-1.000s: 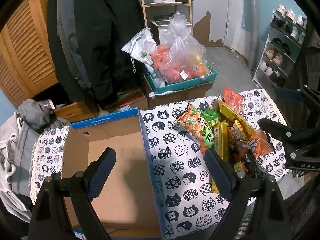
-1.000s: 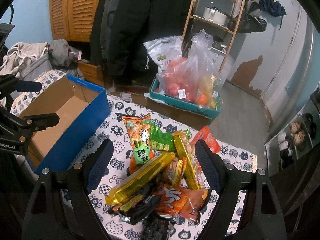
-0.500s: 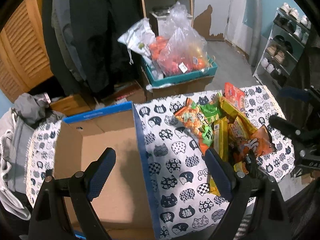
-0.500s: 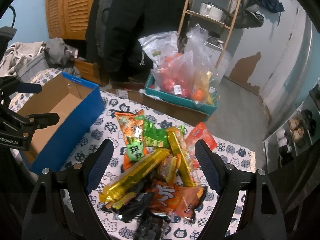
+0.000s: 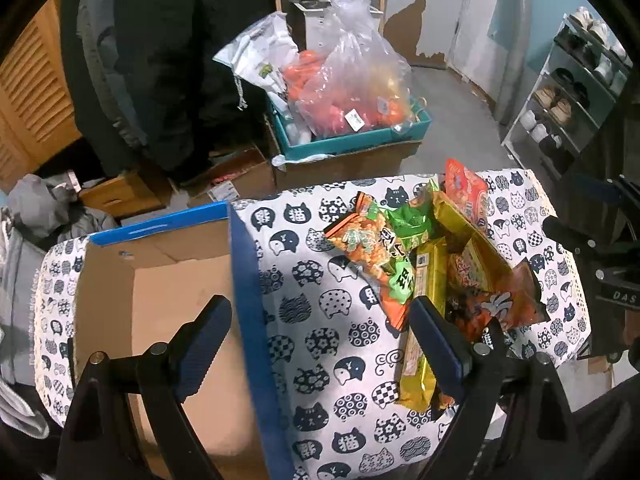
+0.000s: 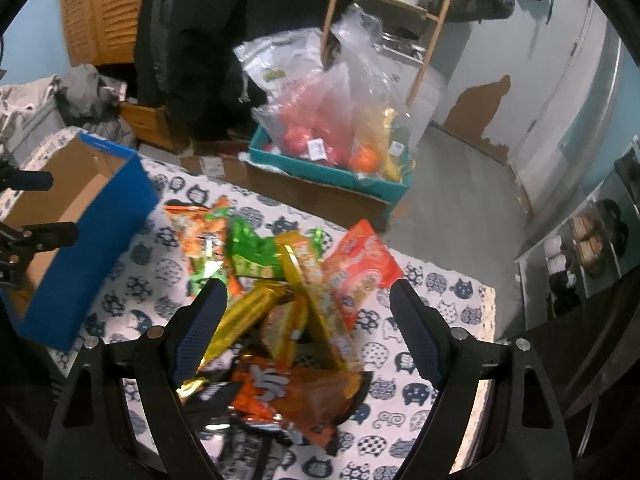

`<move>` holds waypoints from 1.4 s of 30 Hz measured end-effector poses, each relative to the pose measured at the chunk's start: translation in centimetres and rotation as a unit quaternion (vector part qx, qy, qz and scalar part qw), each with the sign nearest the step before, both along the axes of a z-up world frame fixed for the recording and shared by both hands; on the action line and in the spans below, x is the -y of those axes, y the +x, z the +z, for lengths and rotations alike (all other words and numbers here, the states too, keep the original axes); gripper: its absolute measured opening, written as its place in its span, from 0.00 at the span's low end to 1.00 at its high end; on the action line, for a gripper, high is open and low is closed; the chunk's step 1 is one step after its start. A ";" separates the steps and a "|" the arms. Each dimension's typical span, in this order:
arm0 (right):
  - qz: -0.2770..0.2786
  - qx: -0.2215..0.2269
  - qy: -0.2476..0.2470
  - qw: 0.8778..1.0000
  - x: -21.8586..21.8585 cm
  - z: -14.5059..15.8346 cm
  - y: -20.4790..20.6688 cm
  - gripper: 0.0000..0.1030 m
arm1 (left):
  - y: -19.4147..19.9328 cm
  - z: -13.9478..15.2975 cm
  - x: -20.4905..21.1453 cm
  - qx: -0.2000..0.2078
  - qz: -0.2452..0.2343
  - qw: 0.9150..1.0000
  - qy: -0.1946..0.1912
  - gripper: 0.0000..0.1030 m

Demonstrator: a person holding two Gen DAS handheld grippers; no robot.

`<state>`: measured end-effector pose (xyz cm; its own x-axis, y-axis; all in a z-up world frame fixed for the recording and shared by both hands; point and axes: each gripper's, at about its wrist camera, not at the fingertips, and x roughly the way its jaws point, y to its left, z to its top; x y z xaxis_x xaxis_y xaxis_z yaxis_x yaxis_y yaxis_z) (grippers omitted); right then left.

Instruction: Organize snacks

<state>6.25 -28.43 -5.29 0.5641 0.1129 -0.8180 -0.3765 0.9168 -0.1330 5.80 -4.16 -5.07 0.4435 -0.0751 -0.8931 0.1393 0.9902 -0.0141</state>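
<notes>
A pile of snack packets (image 5: 436,264) lies on the cat-print tablecloth (image 5: 320,344), right of an open blue cardboard box (image 5: 168,320). The pile holds orange, green, gold and red packets; it also shows in the right wrist view (image 6: 288,304). My left gripper (image 5: 320,328) is open and empty, straddling the box's right wall. My right gripper (image 6: 304,312) is open and empty, low over the pile, with a long gold packet (image 6: 248,316) and an orange-brown packet (image 6: 296,396) between its fingers. The blue box (image 6: 80,248) is at left in the right wrist view.
Behind the table a teal box (image 5: 352,140) holds clear bags of fruit. Dark coats (image 5: 160,60) hang at back left. A shoe rack (image 5: 568,96) stands at right. Grey clothes (image 5: 44,208) lie left of the table.
Both grippers have moved forward and lower toward the table. The right gripper has come down over the snack pile. Both stay open.
</notes>
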 end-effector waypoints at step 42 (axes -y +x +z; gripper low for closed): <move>0.064 -0.214 -0.035 0.974 2.9 -17.7 8.2 0.71 | 10.7 -16.9 6.1 -0.171 0.078 0.981 -0.048 0.69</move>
